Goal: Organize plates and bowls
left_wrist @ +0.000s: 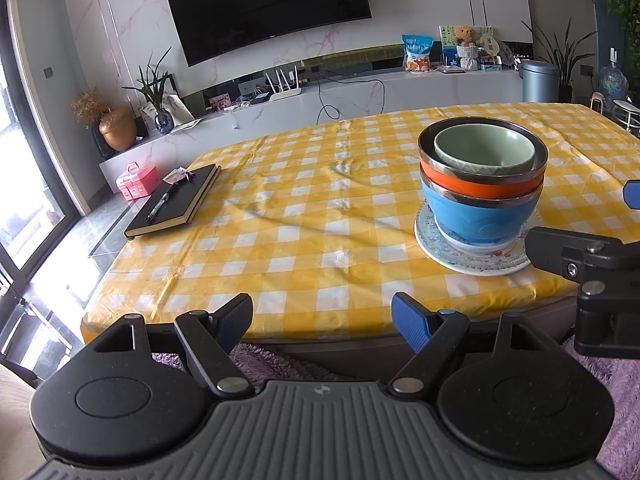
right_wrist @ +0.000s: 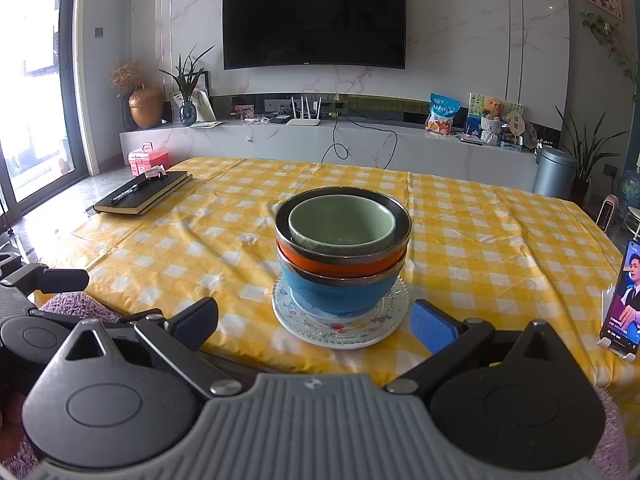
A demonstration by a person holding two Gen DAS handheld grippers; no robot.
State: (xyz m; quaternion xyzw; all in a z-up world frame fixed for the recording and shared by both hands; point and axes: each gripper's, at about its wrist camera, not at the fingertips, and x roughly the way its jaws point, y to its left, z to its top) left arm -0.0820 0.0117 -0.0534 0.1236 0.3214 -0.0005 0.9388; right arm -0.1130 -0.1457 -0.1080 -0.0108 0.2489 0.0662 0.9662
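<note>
A stack stands on the yellow checked table [left_wrist: 304,216] [right_wrist: 500,248]: a green bowl [left_wrist: 484,148] [right_wrist: 342,220] nested in an orange bowl [left_wrist: 472,186] [right_wrist: 340,266], which sits in a blue bowl [left_wrist: 476,216] [right_wrist: 340,294] on a patterned glass plate [left_wrist: 464,254] [right_wrist: 340,330]. My left gripper [left_wrist: 322,320] is open and empty at the table's near edge, left of the stack. My right gripper [right_wrist: 314,322] is open and empty just in front of the plate; part of it shows in the left wrist view [left_wrist: 580,260].
A black notebook [left_wrist: 174,204] [right_wrist: 142,194] with a pen lies at the table's far left. A phone on a stand [right_wrist: 622,312] is at the right edge. A purple rug [left_wrist: 280,364] lies below the near edge. A TV console stands beyond the table.
</note>
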